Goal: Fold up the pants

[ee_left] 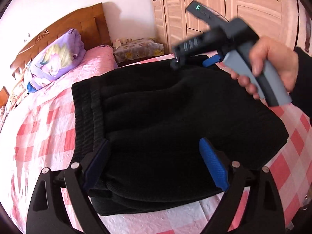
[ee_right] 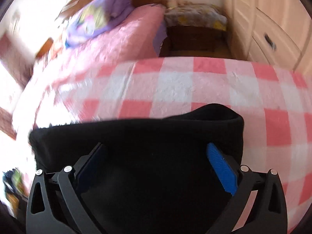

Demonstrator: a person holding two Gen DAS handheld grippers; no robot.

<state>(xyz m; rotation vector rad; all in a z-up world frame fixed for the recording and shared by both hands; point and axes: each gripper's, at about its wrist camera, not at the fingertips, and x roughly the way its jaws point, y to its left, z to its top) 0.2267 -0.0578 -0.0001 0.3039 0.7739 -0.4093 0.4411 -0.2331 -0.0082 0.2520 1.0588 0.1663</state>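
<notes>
Black pants point(ee_left: 165, 120) lie folded in a thick stack on the pink-and-white checked bedspread point(ee_left: 39, 128). My left gripper point(ee_left: 154, 161) is open, its blue pads point(ee_left: 213, 165) spread wide over the near edge of the stack. My right gripper point(ee_right: 156, 167) is open over the far part of the pants point(ee_right: 146, 140); its blue pads point(ee_right: 222, 171) stand apart with black cloth between them. In the left wrist view the right gripper's body point(ee_left: 224, 39) is held in a hand point(ee_left: 271, 64) above the stack's far right corner.
A purple printed pillow point(ee_left: 56, 58) rests on a pink quilt point(ee_left: 97, 58) by the wooden headboard point(ee_left: 64, 29). A nightstand with a floral cover point(ee_left: 138, 48) stands past the bed. Wooden wardrobes point(ee_left: 224, 3) line the right wall.
</notes>
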